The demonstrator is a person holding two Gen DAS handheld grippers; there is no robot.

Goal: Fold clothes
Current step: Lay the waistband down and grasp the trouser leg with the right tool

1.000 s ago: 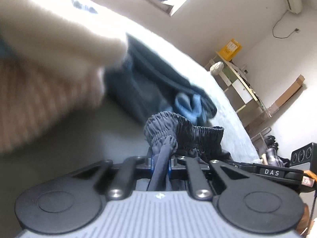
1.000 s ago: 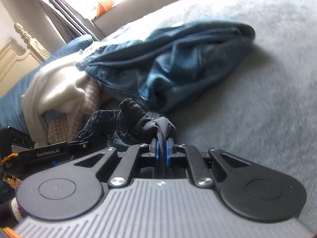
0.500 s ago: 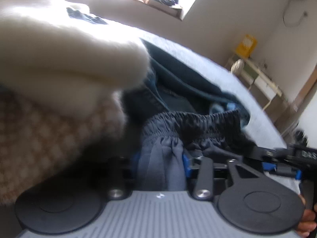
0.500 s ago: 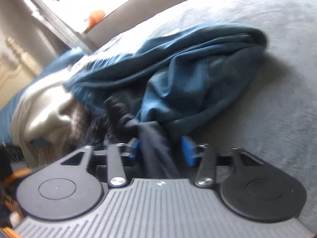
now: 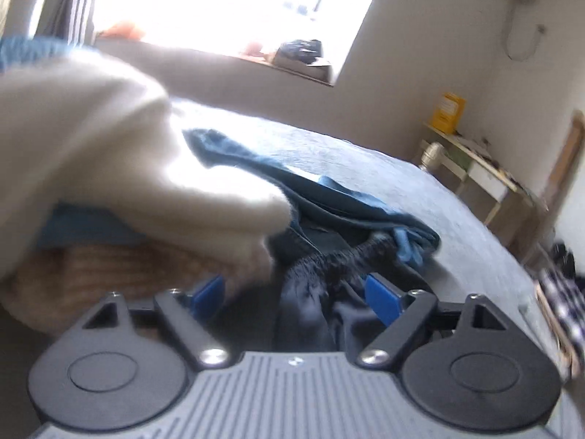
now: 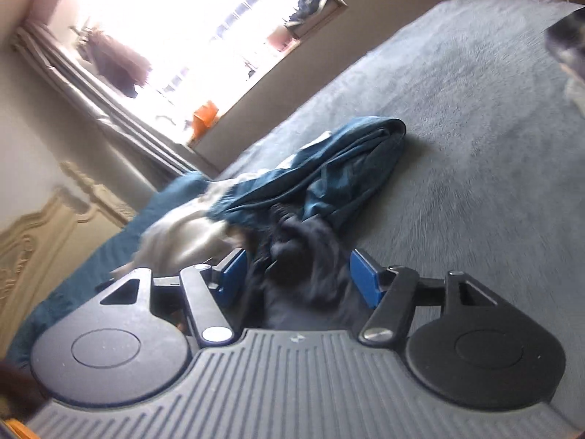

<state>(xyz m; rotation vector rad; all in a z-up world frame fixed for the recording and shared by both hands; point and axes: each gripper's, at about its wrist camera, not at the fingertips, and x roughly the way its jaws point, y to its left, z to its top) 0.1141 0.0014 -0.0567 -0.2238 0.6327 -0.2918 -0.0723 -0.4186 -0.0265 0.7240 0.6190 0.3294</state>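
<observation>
Dark shorts [image 5: 314, 292], gathered waistband uppermost, lie bunched on the grey bed [image 5: 457, 219] against the blue jeans [image 5: 329, 201] and cream garment [image 5: 109, 146]. Left tongs [image 5: 298, 298] and right tongs [image 6: 299, 274] are both opening; cloth sits between the blue pads unpinched, apparently released so each may take a fresh hold for folding.

My left claw [image 5: 294, 296] has a grey ribbed body, two round black discs and black link arms with silver screws. Its fingers [image 5: 382, 298] carry blue pads. My right claw [image 6: 298, 278] looks the same: grey ribs, black discs, silver screws, blue pads on the fingers [image 6: 363, 280].
</observation>
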